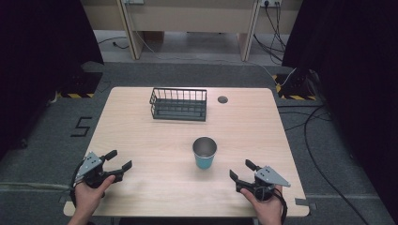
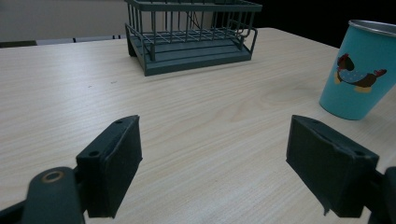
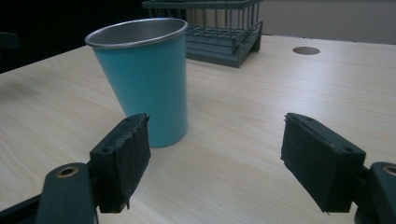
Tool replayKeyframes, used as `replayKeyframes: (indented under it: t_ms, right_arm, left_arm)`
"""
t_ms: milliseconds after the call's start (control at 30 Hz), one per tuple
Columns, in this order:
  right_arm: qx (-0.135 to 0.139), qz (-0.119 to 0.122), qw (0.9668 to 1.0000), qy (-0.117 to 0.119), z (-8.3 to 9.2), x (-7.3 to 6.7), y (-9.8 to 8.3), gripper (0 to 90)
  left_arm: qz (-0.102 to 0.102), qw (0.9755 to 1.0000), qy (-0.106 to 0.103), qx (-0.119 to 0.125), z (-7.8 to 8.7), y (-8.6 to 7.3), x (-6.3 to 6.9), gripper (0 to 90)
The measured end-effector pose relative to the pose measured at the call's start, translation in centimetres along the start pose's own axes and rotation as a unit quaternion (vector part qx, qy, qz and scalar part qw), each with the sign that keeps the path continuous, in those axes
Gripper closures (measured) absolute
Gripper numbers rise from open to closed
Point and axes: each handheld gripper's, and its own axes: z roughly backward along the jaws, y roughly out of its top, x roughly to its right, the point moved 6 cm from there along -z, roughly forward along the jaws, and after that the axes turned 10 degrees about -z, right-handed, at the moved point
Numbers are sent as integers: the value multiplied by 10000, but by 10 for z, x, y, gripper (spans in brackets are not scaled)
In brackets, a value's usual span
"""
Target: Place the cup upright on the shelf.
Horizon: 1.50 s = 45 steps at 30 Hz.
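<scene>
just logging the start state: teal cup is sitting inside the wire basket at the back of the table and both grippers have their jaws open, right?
One thing is wrong: the teal cup is not inside the wire basket. The high view shows it standing upright on the bare table, apart from the basket and nearer the person. The rest holds: the basket sits at the back, and the left gripper and right gripper both have their jaws open.

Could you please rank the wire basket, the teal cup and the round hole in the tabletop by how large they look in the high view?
1. Wire basket, clearly the largest.
2. Teal cup, standing upright nearer the camera, which enlarges it somewhat.
3. Round hole, the smallest by far.
</scene>
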Motion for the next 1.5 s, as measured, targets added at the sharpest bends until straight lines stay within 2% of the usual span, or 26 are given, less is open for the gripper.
replayKeyframes:
  t_ms: [567,1133,1500]
  right_arm:
    - [-220,220,9987,415,-30,-27,2,228]
    - [-375,310,9966,670,-61,-40,7,198]
    - [-397,321,9962,705,-80,-45,11,167]
  left_arm:
    - [-4,10000,-11,2,0,0,0,176]
    - [12,10000,-19,18,0,0,0,176]
    - [11,10000,-33,21,0,0,0,176]
